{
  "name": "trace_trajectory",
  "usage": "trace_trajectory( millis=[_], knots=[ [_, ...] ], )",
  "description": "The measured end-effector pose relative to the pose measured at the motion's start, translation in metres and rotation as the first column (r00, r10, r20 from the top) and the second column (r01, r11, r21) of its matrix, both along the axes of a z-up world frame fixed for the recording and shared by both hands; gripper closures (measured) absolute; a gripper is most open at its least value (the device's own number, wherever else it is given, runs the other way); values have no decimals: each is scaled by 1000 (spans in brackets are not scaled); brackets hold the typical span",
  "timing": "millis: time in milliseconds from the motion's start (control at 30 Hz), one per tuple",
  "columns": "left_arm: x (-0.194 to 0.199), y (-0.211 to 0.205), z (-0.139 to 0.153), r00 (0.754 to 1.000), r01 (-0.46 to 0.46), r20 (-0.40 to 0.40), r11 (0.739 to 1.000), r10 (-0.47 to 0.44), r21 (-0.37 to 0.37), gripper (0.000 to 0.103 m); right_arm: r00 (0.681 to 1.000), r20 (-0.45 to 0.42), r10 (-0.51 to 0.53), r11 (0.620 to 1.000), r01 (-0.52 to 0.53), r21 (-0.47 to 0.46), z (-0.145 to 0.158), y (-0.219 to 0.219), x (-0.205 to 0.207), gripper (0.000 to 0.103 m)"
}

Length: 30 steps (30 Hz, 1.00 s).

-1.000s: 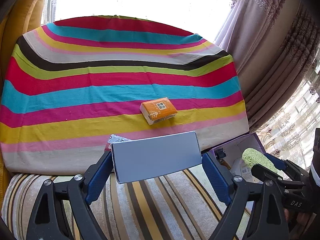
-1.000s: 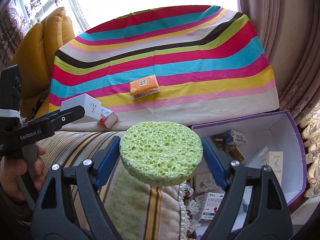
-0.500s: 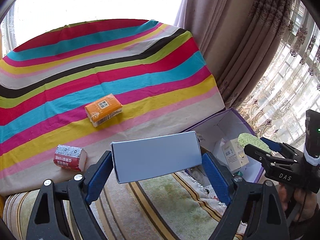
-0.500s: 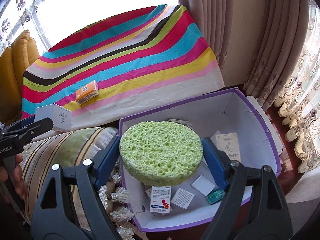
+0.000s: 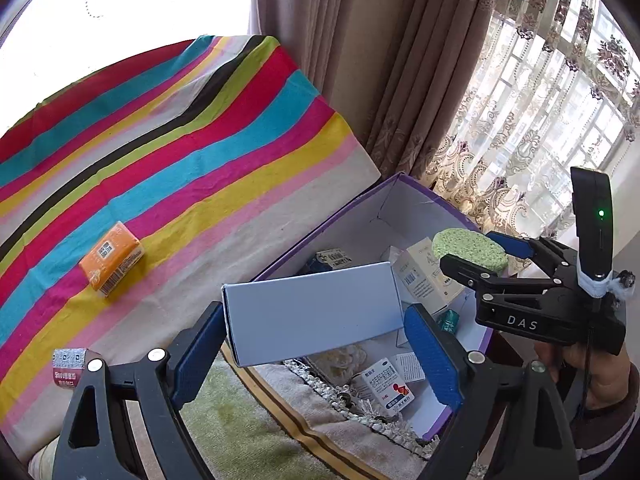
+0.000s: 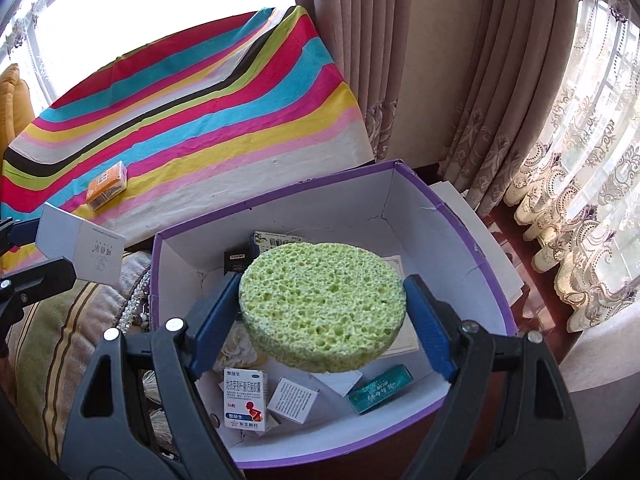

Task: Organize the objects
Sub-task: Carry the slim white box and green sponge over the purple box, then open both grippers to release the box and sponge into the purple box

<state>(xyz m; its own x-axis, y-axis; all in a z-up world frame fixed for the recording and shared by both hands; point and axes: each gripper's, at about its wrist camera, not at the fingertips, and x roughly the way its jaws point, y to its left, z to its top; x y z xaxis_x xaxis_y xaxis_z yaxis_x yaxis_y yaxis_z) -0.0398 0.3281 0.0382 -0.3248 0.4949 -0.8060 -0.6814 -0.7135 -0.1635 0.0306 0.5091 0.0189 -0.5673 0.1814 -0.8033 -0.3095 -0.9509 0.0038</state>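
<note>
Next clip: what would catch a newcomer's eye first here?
The round green sponge clamped in the right gripper, held above the open purple box of small packets. Next, the pale blue-grey carton gripped by the left gripper at the box's near edge. Behind lies the bright striped cloth with an orange pack on it.

sponge: round, green, porous, I hold it flat over purple box | white carton: I hold it level at the box's near rim

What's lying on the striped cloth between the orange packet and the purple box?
Nothing: in the left wrist view the striped cloth runs bare from the orange packet to the purple box.
</note>
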Motion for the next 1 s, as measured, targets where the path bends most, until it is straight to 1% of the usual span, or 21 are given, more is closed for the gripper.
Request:
trace_trajectory(
  millis=[100,233,300,467,567,700,800,900,1000],
  knots=[
    [4,13,-1,999,38,3,999,-38,-9,13,1000,4,-14,1000,14,2,-4,6,-1,19],
    [6,27,-3,997,77,15,997,-77,-14,11,1000,3,-29,999,29,-20,-8,13,0,19],
    [7,33,-4,996,91,19,996,-91,-17,11,999,4,-37,999,37,-34,-10,16,1,19],
    [8,42,-7,993,115,33,993,-114,-22,7,999,15,-51,997,51,-52,-15,22,2,19],
    [6,41,-8,994,103,41,994,-102,-24,7,998,12,-65,996,66,-62,-17,24,2,15],
    [-3,30,-5,995,69,70,997,-71,29,7,998,5,-63,996,63,-67,-16,24,2,14],
    [-5,24,-1,996,64,56,997,-66,38,7,998,3,-55,997,55,-62,-15,21,1,13],
    [-5,18,2,998,58,21,998,-58,29,7,999,8,-48,997,48,-65,-15,19,-1,12],
    [-11,8,4,999,29,22,999,-30,32,7,999,10,-37,997,37,-64,-15,17,-1,12]
  ],
)
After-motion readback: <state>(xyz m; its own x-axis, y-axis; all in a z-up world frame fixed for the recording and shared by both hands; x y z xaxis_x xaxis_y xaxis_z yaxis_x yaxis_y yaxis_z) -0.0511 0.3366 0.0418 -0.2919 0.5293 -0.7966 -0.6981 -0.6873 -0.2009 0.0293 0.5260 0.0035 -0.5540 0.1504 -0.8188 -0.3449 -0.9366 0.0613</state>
